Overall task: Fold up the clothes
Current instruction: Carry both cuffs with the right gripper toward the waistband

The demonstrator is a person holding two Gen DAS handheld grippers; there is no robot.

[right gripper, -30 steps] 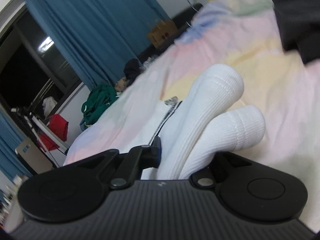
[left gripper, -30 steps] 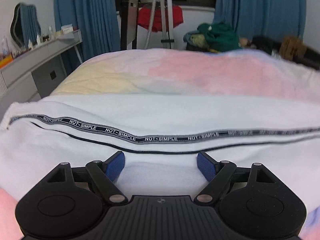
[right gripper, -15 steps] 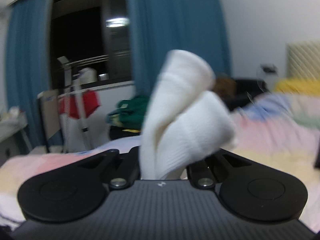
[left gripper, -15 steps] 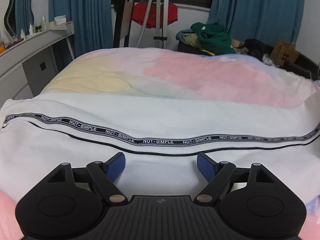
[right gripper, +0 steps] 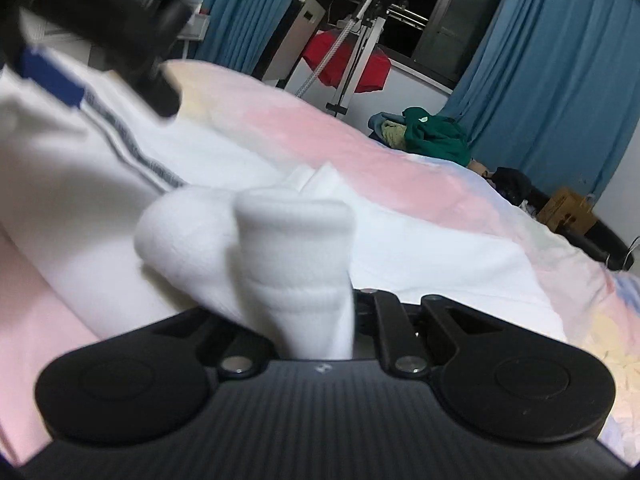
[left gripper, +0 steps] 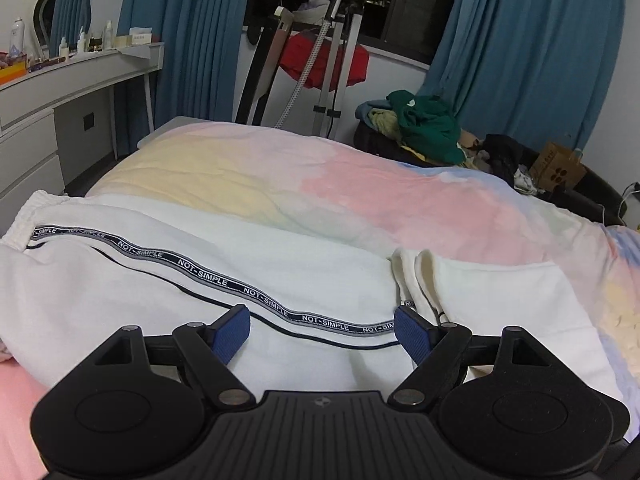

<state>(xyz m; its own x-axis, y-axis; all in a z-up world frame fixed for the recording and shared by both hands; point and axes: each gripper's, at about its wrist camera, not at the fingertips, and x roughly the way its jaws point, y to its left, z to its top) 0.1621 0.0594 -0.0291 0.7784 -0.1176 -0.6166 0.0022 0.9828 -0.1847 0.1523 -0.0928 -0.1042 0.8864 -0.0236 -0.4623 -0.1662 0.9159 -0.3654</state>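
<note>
You've swung the white pants (left gripper: 168, 280) cuffs (right gripper: 280, 248) across the bed (left gripper: 360, 196) toward the waistband, so they're half folded. Right gripper (right gripper: 316, 336) jaws stay clenched on them; left gripper (left gripper: 322, 334) jaws hang released above.
</note>
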